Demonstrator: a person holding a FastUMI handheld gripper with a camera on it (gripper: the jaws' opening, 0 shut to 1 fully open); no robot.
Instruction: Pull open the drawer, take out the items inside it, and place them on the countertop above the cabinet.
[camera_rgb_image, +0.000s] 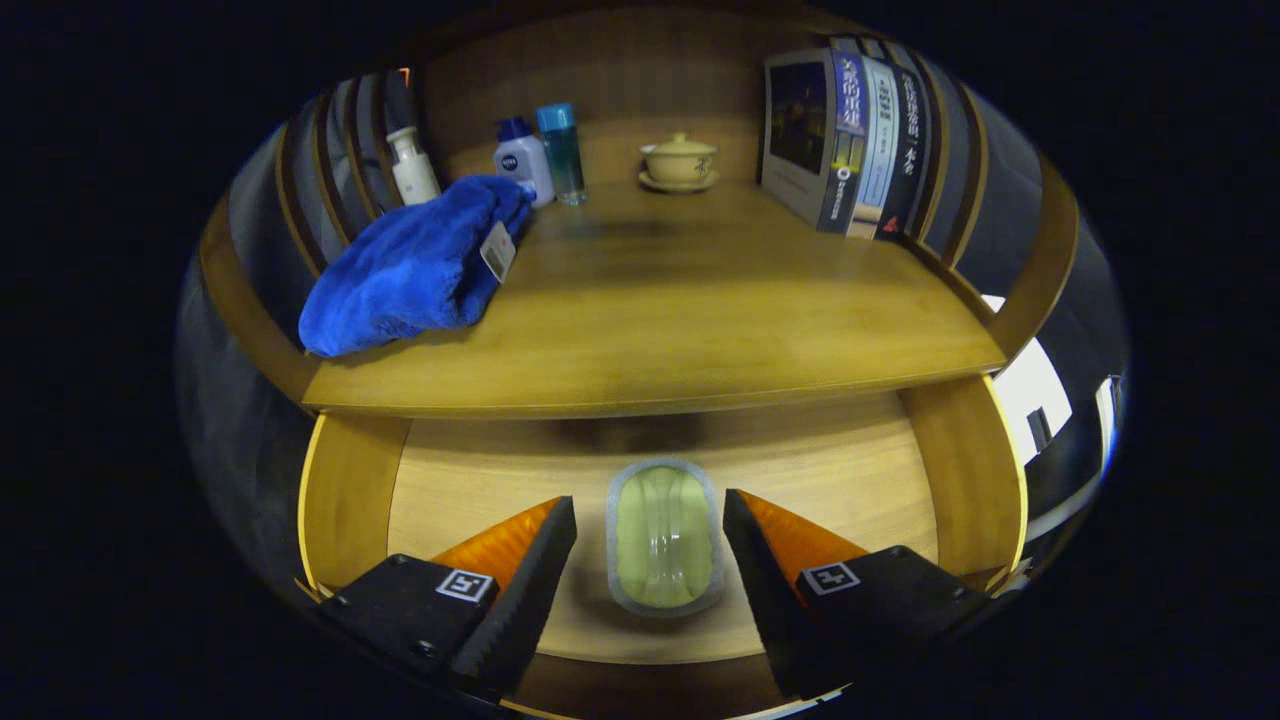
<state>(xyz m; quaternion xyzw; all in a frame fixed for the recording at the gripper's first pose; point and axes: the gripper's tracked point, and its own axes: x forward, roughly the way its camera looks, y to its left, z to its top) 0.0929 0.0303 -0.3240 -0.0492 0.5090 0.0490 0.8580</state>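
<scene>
- Drawer (430, 480) already pulled open below the surface (700, 320); one item lying on its wooden floor.
- Item: a small pale-green container (664, 537) with a clear rim, lengthwise along the line of the fingers, near the drawer's front.
- Tool (650, 540) spread wide, a finger on either side of the container, a visible gap on both sides; nothing gripped yet.
- Step in hand, as judged: closing on the container to lift it out.
- Best done by lowering until the foam pads (535, 575) stand level with the container's side walls, not its rim; whether the tips are low enough cannot be told from here.
- Centring first, so both pads meet the long sides together and the container does not skid or turn on the smooth wood.
- Closing slowly; the walls look like thin plastic and may flex or pop out under a hard squeeze.
- Lifting straight up and drawing back clear of the overhanging edge of the surface before moving forward.
- Setting down on the bare middle of the surface, away from the blue towel (410, 270), the bottles (525, 160), the lidded cup (680, 160) and the books (850, 140).
</scene>
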